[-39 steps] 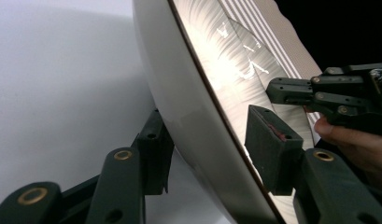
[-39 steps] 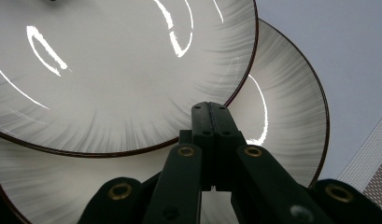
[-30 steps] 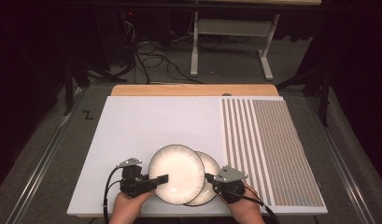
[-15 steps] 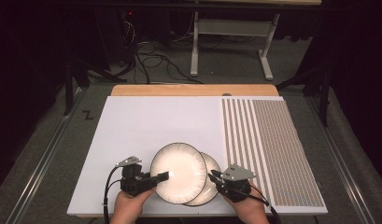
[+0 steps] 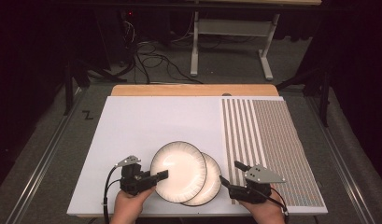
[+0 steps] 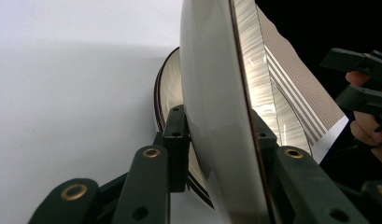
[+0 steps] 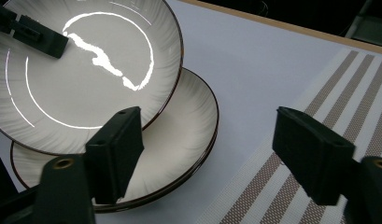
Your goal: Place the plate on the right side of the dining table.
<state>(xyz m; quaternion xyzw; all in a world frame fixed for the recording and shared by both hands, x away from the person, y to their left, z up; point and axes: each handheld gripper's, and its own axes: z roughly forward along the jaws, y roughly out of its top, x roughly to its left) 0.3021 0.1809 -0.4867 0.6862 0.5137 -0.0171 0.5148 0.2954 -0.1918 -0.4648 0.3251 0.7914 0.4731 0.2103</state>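
Note:
Two white plates with dark rims are at the near edge of the white table. The upper plate (image 5: 178, 171) (image 7: 81, 70) is lifted and tilted, overlapping the lower plate (image 5: 211, 186) (image 7: 179, 140), which lies flat. My left gripper (image 5: 156, 178) is shut on the upper plate's left rim (image 6: 216, 116), one jaw on each face. My right gripper (image 5: 231, 173) (image 7: 207, 154) stands open just right of the lower plate, nothing between its jaws.
A striped brown-and-white placemat (image 5: 268, 144) covers the table's right part. A wooden strip (image 5: 193, 90) runs along the far edge. The white surface (image 5: 151, 121) spreads to the left and behind the plates. Cables and a stand lie on the floor beyond.
The right gripper has let go and drawn back to the right of the plates, jaws now open. The left gripper keeps the upper plate, raised slightly.

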